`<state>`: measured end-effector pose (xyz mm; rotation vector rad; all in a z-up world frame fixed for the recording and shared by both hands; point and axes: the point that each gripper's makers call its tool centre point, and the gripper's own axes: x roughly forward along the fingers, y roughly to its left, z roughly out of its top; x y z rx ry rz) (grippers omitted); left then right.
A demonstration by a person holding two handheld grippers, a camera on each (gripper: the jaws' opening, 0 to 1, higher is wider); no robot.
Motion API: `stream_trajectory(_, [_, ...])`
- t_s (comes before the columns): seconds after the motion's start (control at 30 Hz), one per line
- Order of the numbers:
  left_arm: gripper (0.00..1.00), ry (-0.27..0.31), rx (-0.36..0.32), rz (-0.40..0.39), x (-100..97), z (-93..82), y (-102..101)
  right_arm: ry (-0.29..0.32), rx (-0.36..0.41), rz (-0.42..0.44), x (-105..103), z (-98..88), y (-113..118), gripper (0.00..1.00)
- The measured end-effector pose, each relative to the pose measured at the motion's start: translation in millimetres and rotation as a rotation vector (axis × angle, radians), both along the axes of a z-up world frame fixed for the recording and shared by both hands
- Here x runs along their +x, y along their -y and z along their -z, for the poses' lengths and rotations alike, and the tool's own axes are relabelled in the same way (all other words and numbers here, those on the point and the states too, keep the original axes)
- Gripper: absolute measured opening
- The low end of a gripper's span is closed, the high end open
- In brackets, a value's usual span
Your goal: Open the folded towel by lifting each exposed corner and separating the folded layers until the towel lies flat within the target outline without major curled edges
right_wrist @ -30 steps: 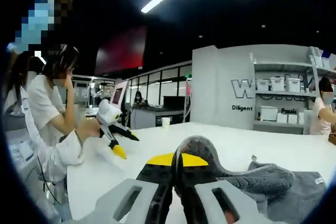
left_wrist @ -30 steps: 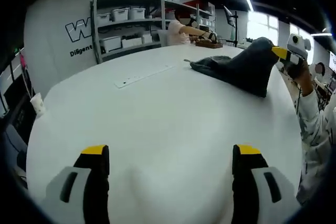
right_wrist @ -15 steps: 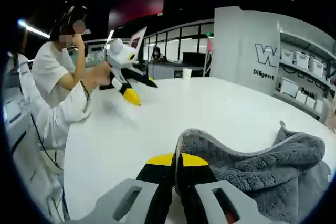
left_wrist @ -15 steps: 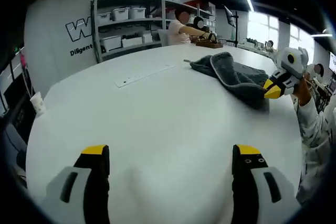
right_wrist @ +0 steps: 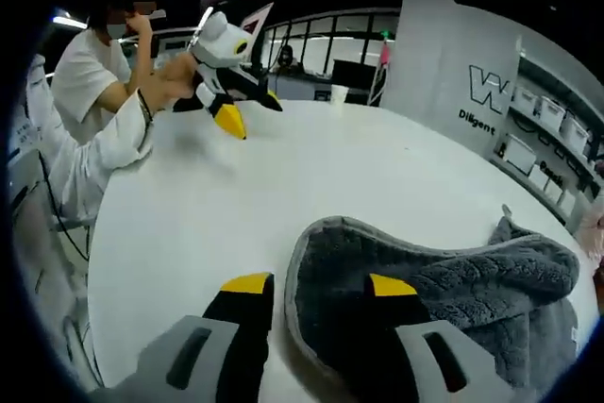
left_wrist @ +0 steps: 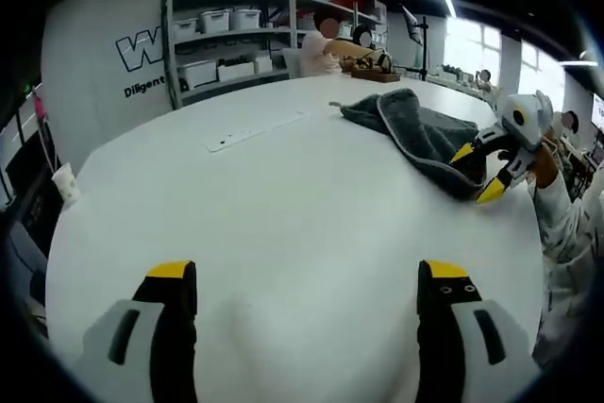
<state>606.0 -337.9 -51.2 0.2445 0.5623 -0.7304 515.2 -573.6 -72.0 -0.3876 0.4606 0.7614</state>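
A dark grey towel point(left_wrist: 422, 131) lies rumpled and partly folded on the far right of the white round table point(left_wrist: 283, 205). My right gripper point(left_wrist: 478, 173) is at the towel's near edge, held by a hand, its yellow-tipped jaws apart. In the right gripper view this gripper point(right_wrist: 319, 285) stands open, with the towel's point(right_wrist: 444, 280) rounded corner flat on the table between and under the jaws. My left gripper point(left_wrist: 308, 276) is open over bare table, far from the towel. From the right gripper view, the left gripper point(right_wrist: 247, 109) hovers at the table's far side.
A white strip point(left_wrist: 255, 131) lies on the table beyond the middle. Shelves with white bins point(left_wrist: 222, 44) stand behind, and a person works at a far table. A paper cup point(right_wrist: 337, 93) stands near the far edge. A sleeve point(right_wrist: 94, 167) reaches in at the left.
The right gripper brought the lifted towel corner down onto the table, then opened and let it go. The towel now lies low. The left gripper has not moved.
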Motion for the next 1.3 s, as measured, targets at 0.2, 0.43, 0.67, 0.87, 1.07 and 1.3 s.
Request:
stream_trajectory(0.2, [0.95,-0.004,0.003,-0.003,0.8,0.9,-1,0.021,0.042,0.061,7,-17.6,26,0.74])
stream_trajectory(0.43, [0.95,-0.004,0.002,-0.008,2.0,0.5,-3,0.043,0.077,0.16,22,-36.0,68,0.99])
stream_trajectory(0.67, [0.97,0.032,-0.022,0.008,2.9,-8.5,2,0.067,0.161,0.304,52,-56.8,117,0.99])
stream_trajectory(0.87, [0.98,0.043,-0.044,0.023,3.5,-11.0,9,0.213,0.28,0.508,97,-86.4,168,0.99])
stream_trajectory(1.07, [0.98,0.031,-0.044,0.01,5.9,-7.0,7,0.245,0.284,0.673,135,-102.9,228,0.99])
stream_trajectory(1.3, [0.98,0.026,-0.039,0.0,8.8,-3.3,7,0.247,0.192,0.75,157,-87.2,262,0.99])
